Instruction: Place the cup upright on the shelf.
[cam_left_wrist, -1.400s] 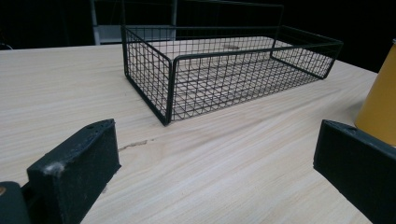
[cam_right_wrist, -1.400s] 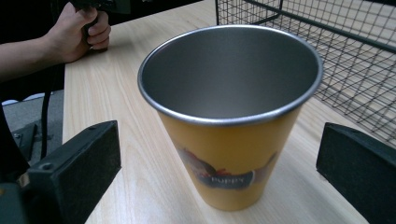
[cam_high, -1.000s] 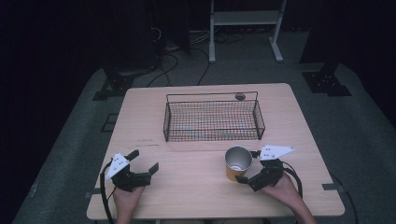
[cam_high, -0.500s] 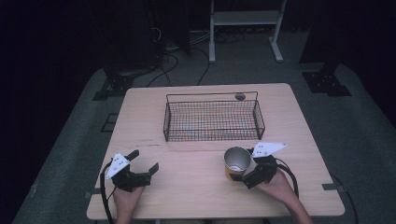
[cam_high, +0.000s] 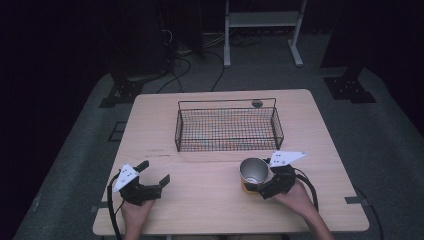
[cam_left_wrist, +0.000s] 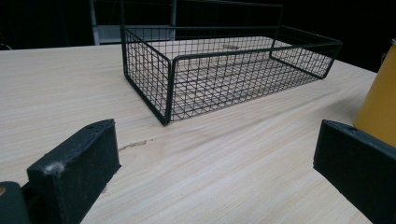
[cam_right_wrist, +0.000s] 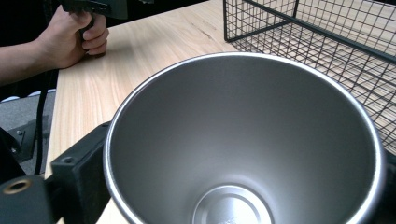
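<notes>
The right gripper (cam_high: 261, 186) sits at the lower right of the high view, its jaws set on either side of a steel cup (cam_high: 254, 172) with a yellow outer wall. In the right gripper view the cup (cam_right_wrist: 243, 140) stands upright between the two black jaws, its open mouth toward the camera and its bare metal inside and round bottom in plain sight; one jaw lies against its wall at the lower left of that frame, the other at the far right edge, so the gripper is clamped on the cup. The cup stands on the wooden table (cam_high: 210, 200), just below the near wall of the black wire basket (cam_high: 227, 127), which lies in the upper middle of the tabletop. In the right gripper view the basket (cam_right_wrist: 327, 42) fills the upper right corner, close behind the cup's rim.

The left gripper (cam_high: 152, 180) rests at the lower left of the high view, held in the person's left hand (cam_high: 134, 212), well apart from the cup. Its jaws stand wide apart with nothing between them; in the left gripper view they rise at the lower left and lower right, bare table (cam_left_wrist: 210, 158) between them, the basket (cam_left_wrist: 224, 65) beyond, and the cup's yellow side (cam_left_wrist: 380, 107) at the right edge. The left hand (cam_right_wrist: 74, 39) shows at the upper left of the right gripper view.
</notes>
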